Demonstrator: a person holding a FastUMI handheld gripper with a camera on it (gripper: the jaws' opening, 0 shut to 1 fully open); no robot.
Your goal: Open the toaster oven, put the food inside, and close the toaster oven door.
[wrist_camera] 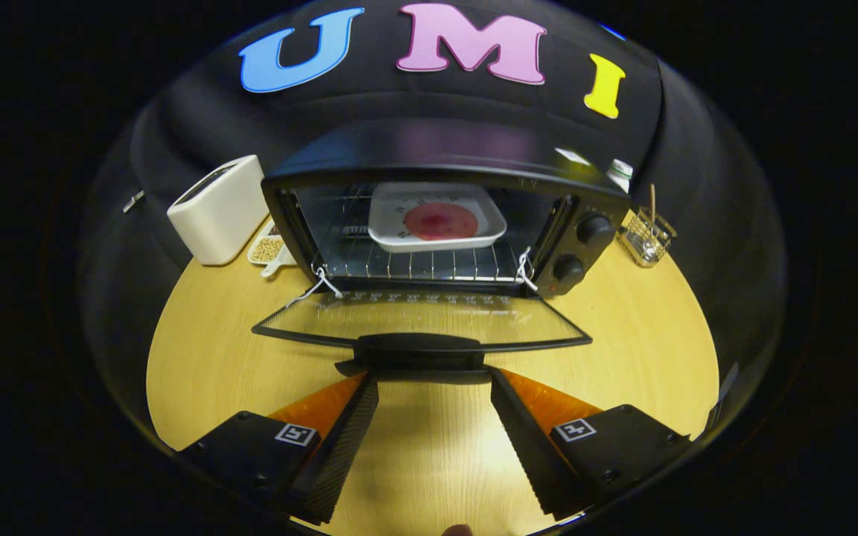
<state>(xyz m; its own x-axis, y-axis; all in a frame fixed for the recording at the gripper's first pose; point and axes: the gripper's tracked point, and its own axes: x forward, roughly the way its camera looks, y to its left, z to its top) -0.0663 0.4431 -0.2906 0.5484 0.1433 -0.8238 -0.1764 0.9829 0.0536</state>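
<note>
Toaster oven (436, 223) sits on the wooden table (623, 335), door (421, 316) dropped flat open toward the camera. Food (441, 221), a red round on a white tray (399, 223), is already on the rack inside. Gripper (433, 376) has its fingers spread wide, holding nothing, tips right under the two ends of the door handle (418, 348); contact can't be told. Remaining step looks like closing the door. To do it well: keep the tips centred under the handle, lift up and forward in an arc following the hinge, push until the door seats. Don't snag the white strings (321, 283) at the hinge corners. White toaster (217, 208) and a wire holder (645, 237) stand well apart either side.
</note>
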